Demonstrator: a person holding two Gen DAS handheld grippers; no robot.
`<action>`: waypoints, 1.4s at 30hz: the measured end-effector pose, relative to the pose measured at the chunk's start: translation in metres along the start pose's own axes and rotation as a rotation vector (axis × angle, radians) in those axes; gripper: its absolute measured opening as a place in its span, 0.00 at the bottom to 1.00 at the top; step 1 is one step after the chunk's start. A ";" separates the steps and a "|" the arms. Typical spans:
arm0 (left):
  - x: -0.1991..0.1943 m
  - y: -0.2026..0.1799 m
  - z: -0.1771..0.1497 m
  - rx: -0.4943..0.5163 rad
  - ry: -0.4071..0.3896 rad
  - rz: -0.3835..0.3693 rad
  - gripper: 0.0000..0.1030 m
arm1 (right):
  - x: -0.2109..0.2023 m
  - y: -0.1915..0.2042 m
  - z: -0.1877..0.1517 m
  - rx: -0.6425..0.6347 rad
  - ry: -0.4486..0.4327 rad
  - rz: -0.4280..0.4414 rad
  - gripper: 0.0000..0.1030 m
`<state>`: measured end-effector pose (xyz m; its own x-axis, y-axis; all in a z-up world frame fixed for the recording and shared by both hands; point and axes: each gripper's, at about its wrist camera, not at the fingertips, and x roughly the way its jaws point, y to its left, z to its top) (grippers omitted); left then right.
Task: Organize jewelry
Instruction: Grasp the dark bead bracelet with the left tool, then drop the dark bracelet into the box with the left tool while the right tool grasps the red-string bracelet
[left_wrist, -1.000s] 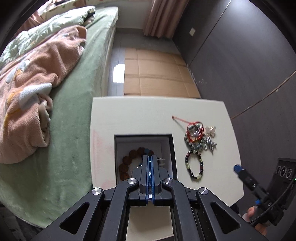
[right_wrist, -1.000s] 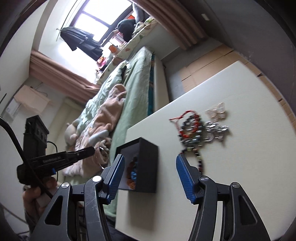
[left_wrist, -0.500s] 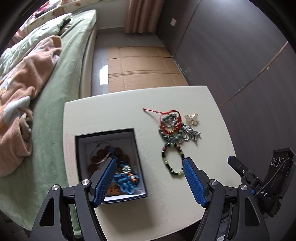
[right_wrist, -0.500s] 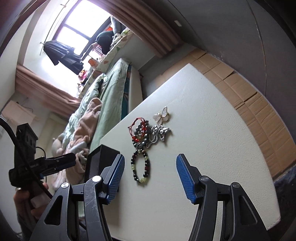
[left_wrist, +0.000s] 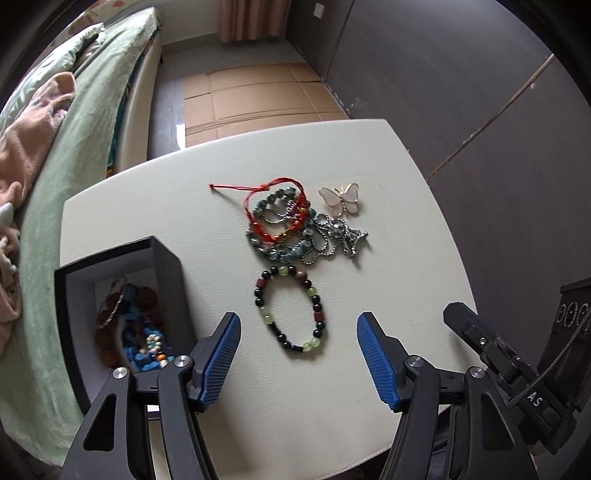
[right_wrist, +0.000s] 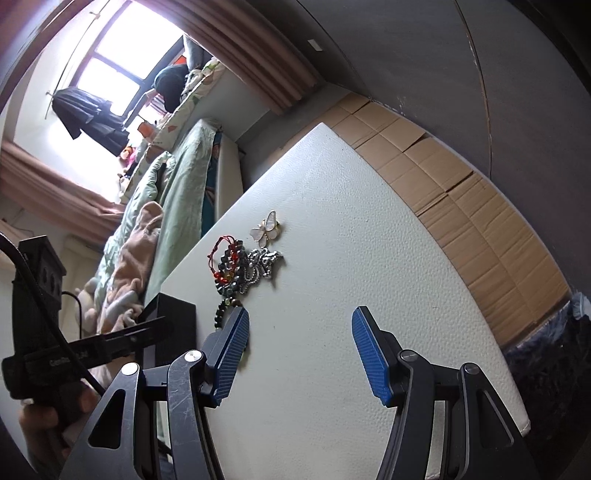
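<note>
A black jewelry box (left_wrist: 70, 317) stands at the left of the white table (left_wrist: 388, 295) and holds brown beads, a blue knot piece and a thin bangle. A green and black beaded bracelet (left_wrist: 291, 312) lies flat on the table. Behind it is a tangle of a red string bracelet, grey beads and a silver chain (left_wrist: 291, 225), with a butterfly brooch (left_wrist: 341, 199) beside it. My left gripper (left_wrist: 297, 332) is open and empty, its fingers either side of the beaded bracelet. My right gripper (right_wrist: 299, 332) is open and empty above the table, right of the box (right_wrist: 173, 325).
A bed with green sheets and a pink blanket (left_wrist: 33, 147) lies left of the table. Flattened cardboard (left_wrist: 255, 92) covers the floor behind it. A dark wall (left_wrist: 461, 92) runs on the right. The table's right and near edges are close.
My left gripper was shut over the box, then opened and moved right to the beaded bracelet. The blue knot piece now lies in the box. My right gripper turned right, away from the box.
</note>
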<state>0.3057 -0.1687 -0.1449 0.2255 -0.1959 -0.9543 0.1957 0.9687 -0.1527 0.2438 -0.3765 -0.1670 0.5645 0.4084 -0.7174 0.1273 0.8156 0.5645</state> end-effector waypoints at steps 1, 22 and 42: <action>0.004 -0.004 0.001 0.006 0.005 0.005 0.65 | -0.001 -0.002 0.000 0.006 -0.001 -0.003 0.57; 0.053 -0.032 -0.005 0.077 0.057 0.078 0.08 | 0.006 -0.019 0.001 0.077 0.039 -0.023 0.57; -0.040 0.010 0.009 -0.010 -0.126 -0.004 0.08 | 0.013 -0.005 0.002 0.042 0.058 0.025 0.57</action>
<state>0.3071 -0.1525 -0.1064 0.3431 -0.2171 -0.9138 0.1877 0.9691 -0.1598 0.2525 -0.3763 -0.1782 0.5198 0.4521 -0.7249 0.1484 0.7878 0.5978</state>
